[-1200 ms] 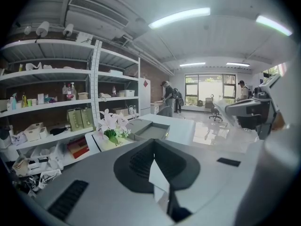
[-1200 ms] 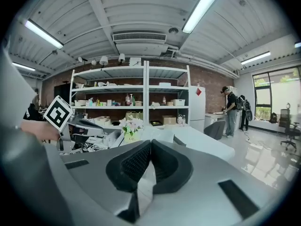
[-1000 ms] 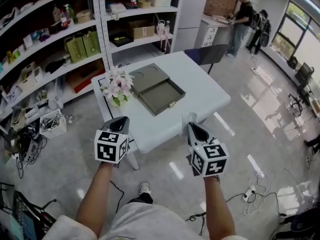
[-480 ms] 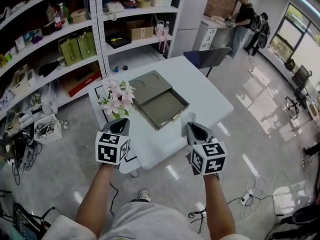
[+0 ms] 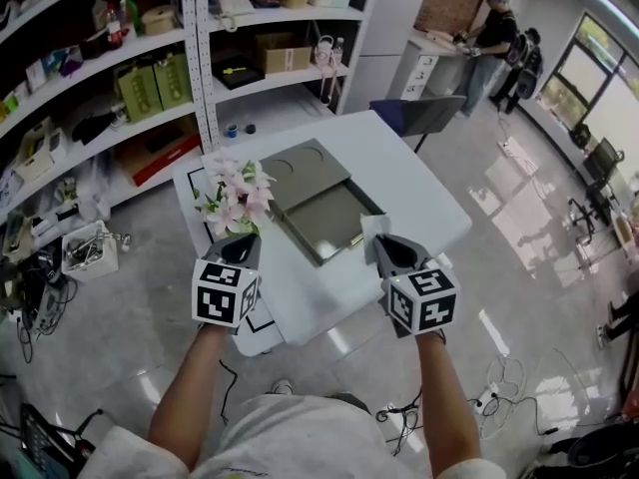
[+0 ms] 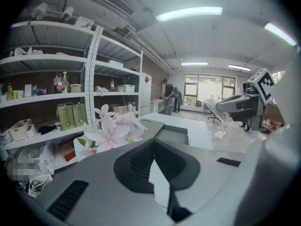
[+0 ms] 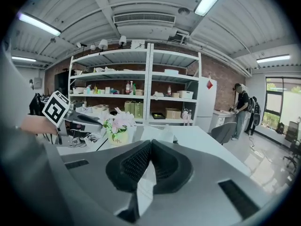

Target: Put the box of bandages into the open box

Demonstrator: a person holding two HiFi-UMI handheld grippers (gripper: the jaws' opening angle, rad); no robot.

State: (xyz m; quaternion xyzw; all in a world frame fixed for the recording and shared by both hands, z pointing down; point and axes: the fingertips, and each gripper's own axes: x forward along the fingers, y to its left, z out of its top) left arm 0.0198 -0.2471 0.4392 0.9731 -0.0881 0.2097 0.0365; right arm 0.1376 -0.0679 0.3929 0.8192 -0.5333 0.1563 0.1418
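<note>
The open box (image 5: 321, 220) is a flat grey tray lying on the white table (image 5: 419, 193), with its grey lid (image 5: 300, 166) half under it at the back. A small white box, apparently the box of bandages (image 5: 370, 227), stands at the tray's near right corner; in the right gripper view the same white box (image 7: 162, 134) stands just past the jaws. My left gripper (image 5: 243, 240) hangs shut and empty over the table's near left edge. My right gripper (image 5: 380, 243) is shut and empty, right behind the white box.
A pot of pink flowers (image 5: 238, 196) stands left of the tray, close to my left gripper. Shelves (image 5: 150, 78) full of goods run behind the table. A dark chair (image 5: 419, 113) stands at the far corner, and people (image 5: 494, 38) stand at a counter far back.
The table has drawn nearer in the head view. Both grippers have come forward from over the floor to its near edge, the right one up to the white box. Both stayed shut.
</note>
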